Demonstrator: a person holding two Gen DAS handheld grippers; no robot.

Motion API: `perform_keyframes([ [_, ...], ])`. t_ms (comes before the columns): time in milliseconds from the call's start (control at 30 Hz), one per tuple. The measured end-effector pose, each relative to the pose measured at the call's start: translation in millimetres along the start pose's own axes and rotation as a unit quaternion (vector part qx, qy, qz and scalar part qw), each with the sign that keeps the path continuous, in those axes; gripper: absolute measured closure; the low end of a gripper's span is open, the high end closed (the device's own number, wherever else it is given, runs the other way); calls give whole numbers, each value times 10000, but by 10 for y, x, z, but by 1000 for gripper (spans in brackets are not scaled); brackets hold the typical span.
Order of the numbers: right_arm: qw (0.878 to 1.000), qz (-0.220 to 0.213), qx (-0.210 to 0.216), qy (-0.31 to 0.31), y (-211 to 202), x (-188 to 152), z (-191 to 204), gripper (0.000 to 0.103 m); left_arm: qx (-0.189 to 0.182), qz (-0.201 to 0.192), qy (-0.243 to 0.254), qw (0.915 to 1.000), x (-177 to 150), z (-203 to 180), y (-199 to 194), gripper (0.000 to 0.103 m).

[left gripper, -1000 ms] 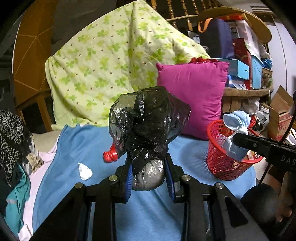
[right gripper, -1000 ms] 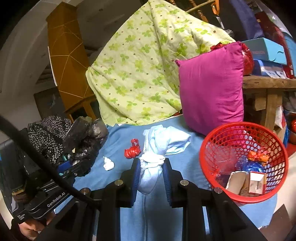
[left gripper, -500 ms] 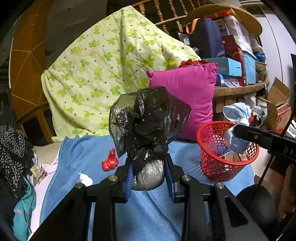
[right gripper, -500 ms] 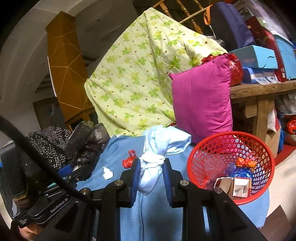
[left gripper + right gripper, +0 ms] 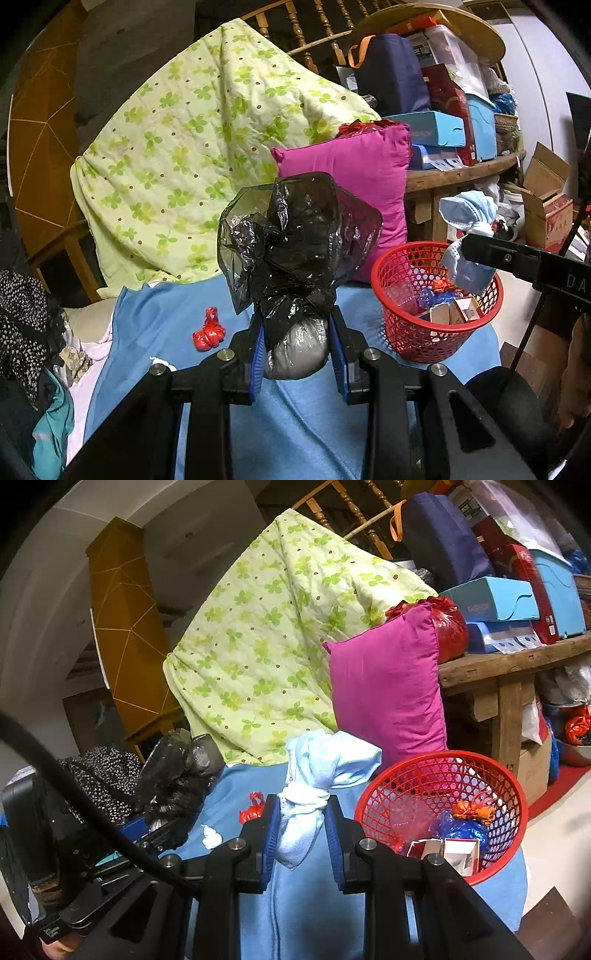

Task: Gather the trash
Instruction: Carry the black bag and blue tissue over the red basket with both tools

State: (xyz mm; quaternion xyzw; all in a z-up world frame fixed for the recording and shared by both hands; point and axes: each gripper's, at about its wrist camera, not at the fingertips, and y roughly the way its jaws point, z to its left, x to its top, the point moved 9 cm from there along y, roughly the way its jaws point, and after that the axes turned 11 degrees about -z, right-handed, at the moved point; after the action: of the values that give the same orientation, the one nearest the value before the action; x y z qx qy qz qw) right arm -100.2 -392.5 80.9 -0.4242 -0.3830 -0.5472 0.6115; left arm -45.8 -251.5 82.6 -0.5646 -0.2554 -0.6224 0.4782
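Note:
My left gripper (image 5: 297, 345) is shut on a knotted black plastic bag (image 5: 295, 251), held above the blue sheet (image 5: 166, 314). My right gripper (image 5: 301, 836) is shut on a knotted light blue bag (image 5: 317, 771); it shows in the left wrist view (image 5: 467, 236) over the red mesh basket (image 5: 413, 332). The basket (image 5: 424, 775) holds several pieces of trash. A red knotted bag (image 5: 208, 334) and a white crumpled wad (image 5: 211, 836) lie on the sheet.
A magenta pillow (image 5: 354, 184) and a green clover quilt (image 5: 192, 155) stand behind the sheet. A wooden table (image 5: 517, 664) with stacked boxes is at the right. Dark clothes (image 5: 22, 314) lie at the left. Cardboard boxes (image 5: 546, 206) are on the floor at the far right.
Both grippers have drawn back and risen slightly with their bags still held. The right gripper's blue bag now hangs over the basket's rim in the left wrist view.

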Motion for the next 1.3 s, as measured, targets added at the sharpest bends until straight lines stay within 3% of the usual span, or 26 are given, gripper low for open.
perform_keyframes([
  [1300,9971,-226,-473,547,-215,111,-687,77,-512,157,387,9978,68,-602,238,70],
])
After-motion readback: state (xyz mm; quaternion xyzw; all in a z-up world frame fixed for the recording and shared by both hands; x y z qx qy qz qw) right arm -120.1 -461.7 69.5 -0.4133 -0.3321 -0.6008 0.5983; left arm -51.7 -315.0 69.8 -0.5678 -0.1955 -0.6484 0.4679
